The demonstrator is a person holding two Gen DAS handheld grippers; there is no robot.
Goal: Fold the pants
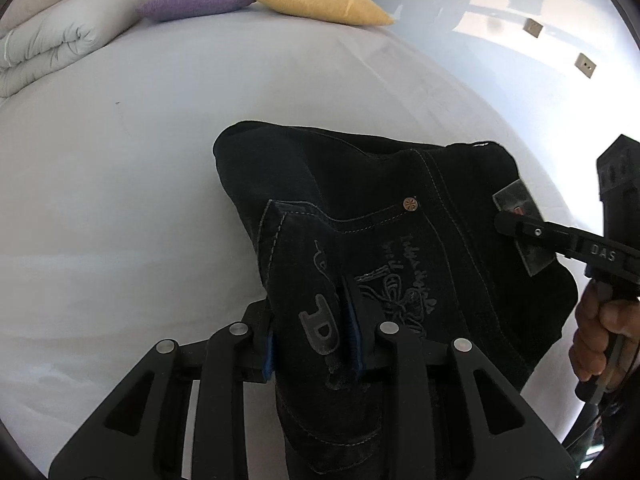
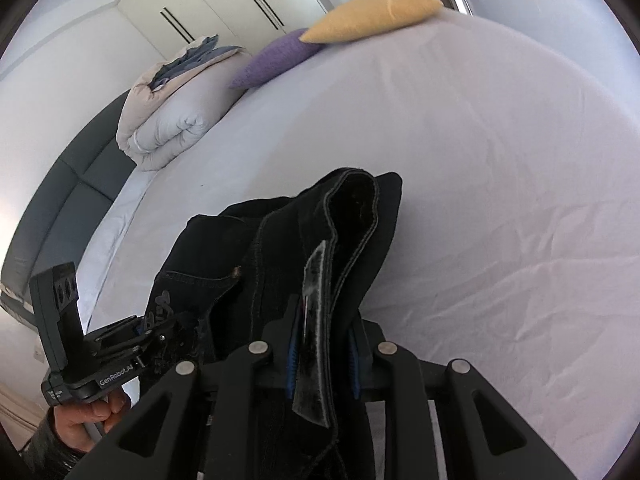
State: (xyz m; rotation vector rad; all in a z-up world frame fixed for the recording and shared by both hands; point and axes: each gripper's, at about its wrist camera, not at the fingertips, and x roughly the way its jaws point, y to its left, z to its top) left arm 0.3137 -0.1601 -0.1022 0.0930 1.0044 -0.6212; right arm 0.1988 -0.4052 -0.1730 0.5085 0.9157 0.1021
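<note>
My left gripper pinching the dark pants, tipped down over the bed, my right gripper pinching them too, side by side

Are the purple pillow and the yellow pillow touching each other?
Touching. In the right wrist view the yellow pillow lies with its pointed end on the purple pillow, with no bed sheet showing between them.

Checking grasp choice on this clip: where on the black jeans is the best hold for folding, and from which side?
The waistband edge of the black jeans, one corner per claw, coming from the near side pointing downward. The band is thick and stitched, so it stays firm. The left claw and right claw already clamp it, and the rest drapes onto the bed.
</note>
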